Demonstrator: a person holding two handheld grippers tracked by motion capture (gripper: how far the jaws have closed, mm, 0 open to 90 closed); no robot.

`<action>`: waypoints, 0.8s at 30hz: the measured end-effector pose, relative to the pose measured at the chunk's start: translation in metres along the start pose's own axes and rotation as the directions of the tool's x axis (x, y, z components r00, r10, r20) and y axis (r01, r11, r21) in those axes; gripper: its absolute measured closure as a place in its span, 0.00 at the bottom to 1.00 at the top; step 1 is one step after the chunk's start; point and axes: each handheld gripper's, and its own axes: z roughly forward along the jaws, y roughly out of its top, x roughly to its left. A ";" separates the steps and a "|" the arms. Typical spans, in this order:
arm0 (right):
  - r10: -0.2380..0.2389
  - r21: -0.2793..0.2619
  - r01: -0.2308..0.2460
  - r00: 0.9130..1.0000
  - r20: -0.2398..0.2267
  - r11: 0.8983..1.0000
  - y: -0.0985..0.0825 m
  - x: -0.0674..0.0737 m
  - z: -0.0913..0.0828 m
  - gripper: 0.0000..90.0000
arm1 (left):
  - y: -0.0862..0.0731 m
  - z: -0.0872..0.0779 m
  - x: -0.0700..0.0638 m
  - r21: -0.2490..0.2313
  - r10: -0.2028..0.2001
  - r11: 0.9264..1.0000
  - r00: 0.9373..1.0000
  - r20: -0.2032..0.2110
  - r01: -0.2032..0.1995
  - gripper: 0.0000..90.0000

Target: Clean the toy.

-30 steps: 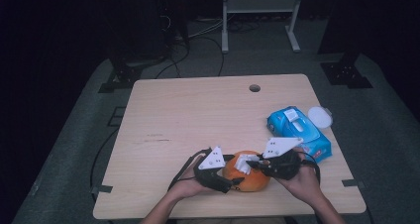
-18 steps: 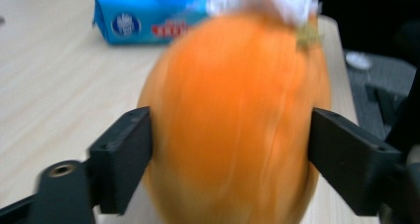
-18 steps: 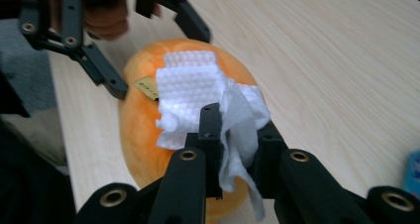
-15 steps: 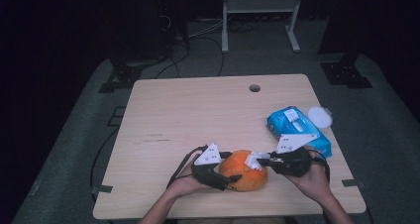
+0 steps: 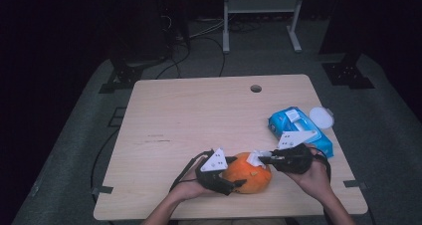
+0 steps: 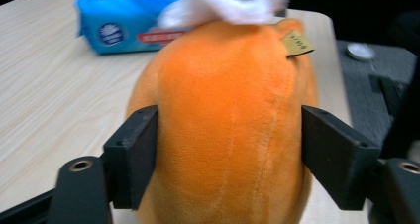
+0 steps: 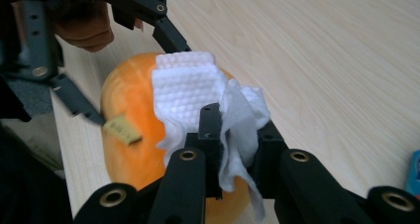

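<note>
Your left claw (image 5: 238,184) clamped the orange plush (image 5: 249,171) near the surface's (image 5: 199,115) front edge; your right claw (image 5: 260,159), pinching a white wipe (image 7: 198,97), had retreated rightward, suggesting wiping strokes.

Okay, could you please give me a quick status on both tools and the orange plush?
Left tool shut on orange plush, near table edge. Right tool shut on white wipe, pressed on plush top. Blue wipe pack alongside, not obstructing.
</note>
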 end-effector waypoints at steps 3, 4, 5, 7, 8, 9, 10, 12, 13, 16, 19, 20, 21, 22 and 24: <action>-0.008 0.004 0.008 0.999 -0.034 1.000 -0.002 0.001 0.002 0.87 | 0.002 -0.005 0.005 -0.010 -0.023 1.000 0.999 0.033 0.023 0.19; -0.011 0.003 0.011 0.999 -0.050 1.000 -0.003 0.001 0.001 0.87 | 0.002 -0.005 0.007 -0.020 -0.040 0.999 0.999 0.035 0.040 0.16; -0.015 0.000 0.015 0.998 -0.064 1.000 -0.004 0.001 0.000 0.87 | 0.002 -0.006 0.011 -0.022 -0.058 0.998 0.998 0.030 0.059 0.14; -0.014 -0.008 0.014 0.995 -0.101 1.000 -0.005 0.001 0.000 0.87 | -0.003 -0.001 0.014 -0.010 -0.082 0.997 0.996 0.042 0.083 0.08; -0.013 -0.007 0.013 0.995 -0.098 1.000 -0.005 0.002 0.001 0.87 | -0.005 0.002 0.014 -0.008 -0.095 0.995 0.994 0.052 0.095 0.07; -0.010 -0.005 0.009 0.995 -0.100 1.000 -0.005 0.002 0.001 0.87 | -0.009 0.007 0.012 0.005 -0.083 0.997 0.995 0.058 0.083 0.07; -0.011 -0.006 0.010 0.996 -0.092 1.000 -0.005 0.002 0.003 0.87 | -0.011 0.009 0.010 0.016 -0.057 0.998 0.997 0.046 0.057 0.11; -0.011 -0.001 0.011 0.997 -0.071 1.000 -0.003 0.003 0.004 0.87 | -0.007 0.007 0.008 0.021 -0.039 0.999 0.999 0.004 0.039 0.28; -0.016 -0.005 0.016 0.998 -0.053 1.000 -0.002 0.003 0.003 0.87 | -0.003 0.004 0.008 0.014 -0.015 1.000 0.999 -0.032 0.015 0.34; -0.005 -0.038 0.005 1.000 -0.006 0.999 0.003 0.002 -0.004 0.87 | 0.011 -0.003 0.003 0.005 0.092 0.996 0.982 -0.165 -0.092 0.43; 0.027 -0.086 -0.027 1.000 0.005 0.996 0.005 -0.003 -0.007 0.87 | 0.013 -0.004 0.005 0.002 0.094 0.995 0.976 -0.195 -0.095 0.41; 0.039 -0.087 -0.038 0.999 0.011 0.995 0.004 -0.004 -0.005 0.87 | 0.009 -0.003 0.007 0.025 0.095 0.995 0.974 -0.204 -0.092 0.40; 0.044 -0.075 -0.043 0.999 0.009 0.996 0.003 -0.006 -0.002 0.87 | 0.005 -0.001 0.011 0.047 0.082 0.996 0.974 -0.209 -0.073 0.40; 0.043 -0.053 -0.043 0.999 0.004 0.998 0.000 -0.007 0.003 0.87 | -0.001 -0.002 0.016 0.031 0.043 0.999 0.980 -0.196 -0.037 0.39; 0.038 -0.014 -0.038 0.999 0.001 0.999 -0.006 -0.008 0.009 0.87 | -0.009 -0.006 0.025 0.009 -0.022 1.000 0.984 -0.175 0.024 0.38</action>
